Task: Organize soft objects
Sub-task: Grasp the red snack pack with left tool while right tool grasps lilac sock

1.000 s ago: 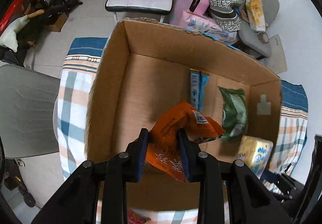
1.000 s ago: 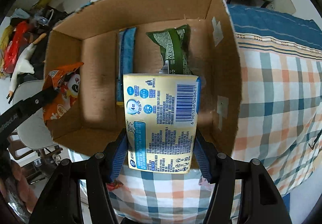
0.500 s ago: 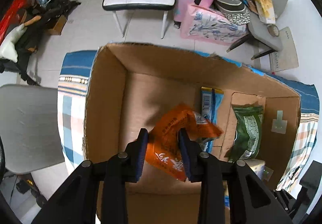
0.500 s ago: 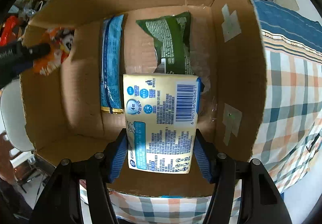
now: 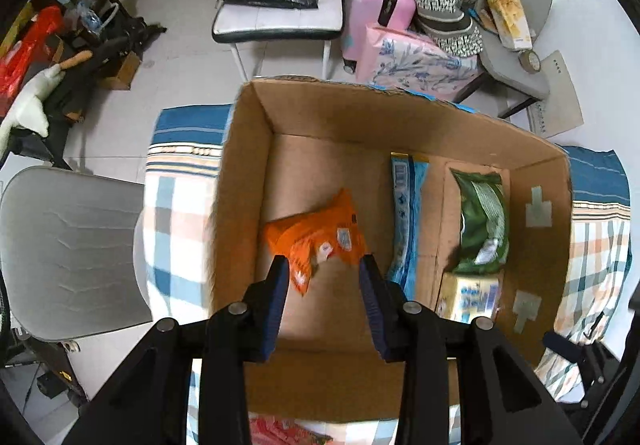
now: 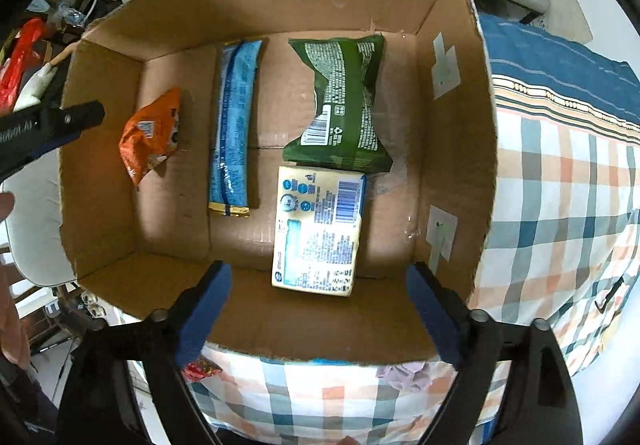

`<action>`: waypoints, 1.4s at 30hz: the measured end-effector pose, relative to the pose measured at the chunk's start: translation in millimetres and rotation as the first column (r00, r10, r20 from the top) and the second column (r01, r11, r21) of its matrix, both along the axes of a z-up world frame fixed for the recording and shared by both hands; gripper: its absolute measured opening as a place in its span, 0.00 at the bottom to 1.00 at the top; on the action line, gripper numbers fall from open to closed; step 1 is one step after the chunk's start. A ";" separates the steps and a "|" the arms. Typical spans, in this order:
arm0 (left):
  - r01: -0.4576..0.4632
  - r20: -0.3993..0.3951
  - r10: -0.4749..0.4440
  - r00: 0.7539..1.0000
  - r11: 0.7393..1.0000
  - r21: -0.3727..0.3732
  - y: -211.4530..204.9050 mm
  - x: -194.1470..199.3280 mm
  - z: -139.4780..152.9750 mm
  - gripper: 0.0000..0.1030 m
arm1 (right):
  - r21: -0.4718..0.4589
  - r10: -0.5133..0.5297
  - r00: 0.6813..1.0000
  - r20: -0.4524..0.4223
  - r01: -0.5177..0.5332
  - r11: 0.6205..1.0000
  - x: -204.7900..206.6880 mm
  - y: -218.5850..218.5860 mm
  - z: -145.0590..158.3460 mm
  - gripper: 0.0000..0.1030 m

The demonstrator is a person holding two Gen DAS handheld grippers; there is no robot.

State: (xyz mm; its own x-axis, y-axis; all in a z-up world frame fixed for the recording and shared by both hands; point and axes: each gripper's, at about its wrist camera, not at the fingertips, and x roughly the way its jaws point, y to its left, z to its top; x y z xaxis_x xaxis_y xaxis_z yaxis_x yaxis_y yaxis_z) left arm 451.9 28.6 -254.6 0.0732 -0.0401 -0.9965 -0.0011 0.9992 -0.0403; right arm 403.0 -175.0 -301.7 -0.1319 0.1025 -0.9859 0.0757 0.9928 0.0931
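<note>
The orange snack packet (image 6: 150,135) lies on the cardboard box (image 6: 452,173) floor at its left end, beside the blue packet (image 6: 234,125), green bag (image 6: 344,101) and yellow tissue pack (image 6: 318,233). Left gripper (image 5: 322,277) and right gripper (image 6: 318,309) jaws both gape wide, holding nothing.

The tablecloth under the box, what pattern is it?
The tablecloth is checked, with blue stripes; right wrist view shows it best.
</note>
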 end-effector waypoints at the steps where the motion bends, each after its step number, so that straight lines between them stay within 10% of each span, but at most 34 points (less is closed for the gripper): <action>1: 0.001 0.010 -0.001 1.000 1.000 0.002 0.6 -8.8 5.7 0.34 | 0.000 0.003 1.000 0.008 -0.003 1.000 -0.8 -0.6 2.4 0.93; 4: 0.010 0.034 -0.010 0.999 1.000 -0.007 0.7 -27.7 17.1 0.46 | -0.004 0.005 0.999 0.043 -0.005 1.000 -8.3 0.8 14.5 1.00; 8: 0.032 0.094 -0.034 0.995 0.999 0.024 -2.4 -52.7 34.0 0.85 | -0.013 0.000 0.996 0.085 0.001 1.000 -21.2 2.9 27.1 1.00; 35: 0.015 0.284 -0.014 0.959 1.000 -0.003 -4.1 -167.0 124.3 0.88 | -0.016 0.029 0.950 0.311 -0.025 1.000 -121.4 11.7 136.7 1.00; 42: -0.062 0.244 0.058 0.968 0.998 0.009 10.3 -192.1 103.2 0.88 | 0.001 0.012 0.946 0.323 -0.014 1.000 -141.7 -1.9 144.4 1.00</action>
State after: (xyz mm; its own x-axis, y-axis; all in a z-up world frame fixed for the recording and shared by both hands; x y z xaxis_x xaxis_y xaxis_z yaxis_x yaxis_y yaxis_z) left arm 259.8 38.9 -151.3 0.3154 -0.0120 -0.9489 -0.0532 0.9981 -0.0303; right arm 261.3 -176.9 -157.2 0.1927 0.1063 -0.9755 0.0281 0.9931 0.1138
